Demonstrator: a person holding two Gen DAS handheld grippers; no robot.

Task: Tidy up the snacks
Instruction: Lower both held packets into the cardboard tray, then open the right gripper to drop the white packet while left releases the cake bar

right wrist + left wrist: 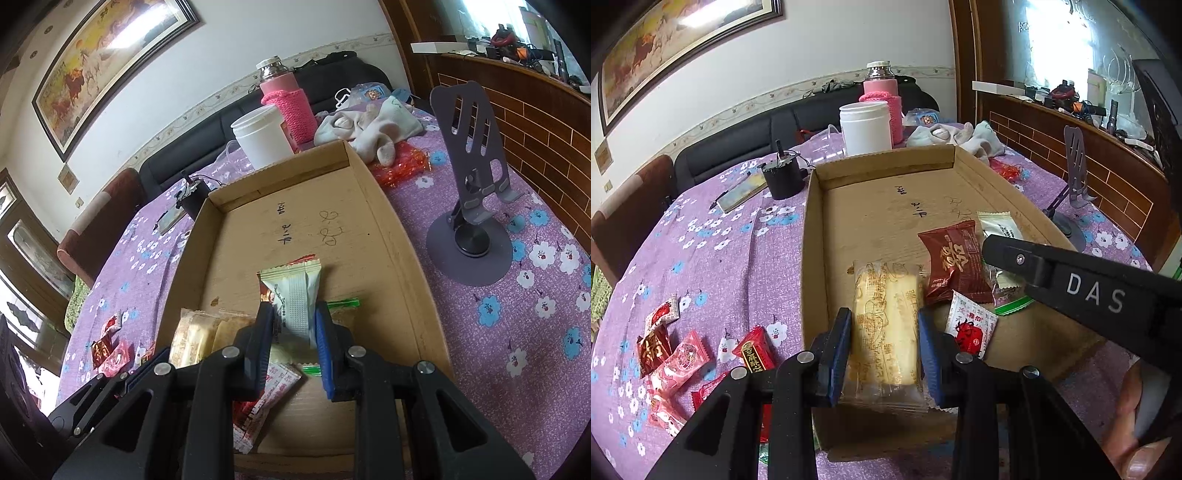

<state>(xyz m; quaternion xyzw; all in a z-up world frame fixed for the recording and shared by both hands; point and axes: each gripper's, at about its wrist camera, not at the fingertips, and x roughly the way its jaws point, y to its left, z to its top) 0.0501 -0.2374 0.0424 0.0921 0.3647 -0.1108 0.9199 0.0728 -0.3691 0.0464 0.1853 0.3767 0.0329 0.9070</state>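
While over cardboard tray (812, 229), left gripper (884, 345) fingers pinching clear-wrapped yellow biscuit pack (884, 325). Right gripper (293, 343) fingers pinching pale green snack packet (295, 299). Loose red snacks (676, 350) on worktop beside tray.

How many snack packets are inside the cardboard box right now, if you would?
5: a clear biscuit pack in the left tool, a white one in the right tool, plus dark red, red-and-white and green-edged packets; others may be hidden.

Shallow cardboard tray (812, 236) on the desk holds a clear-wrapped yellow biscuit pack (884, 328), dark red packet (951, 264), white-and-red sachet (969, 328) and pale green packet (295, 299). Red and pink snacks (676, 354) lie near the desk's left edge.
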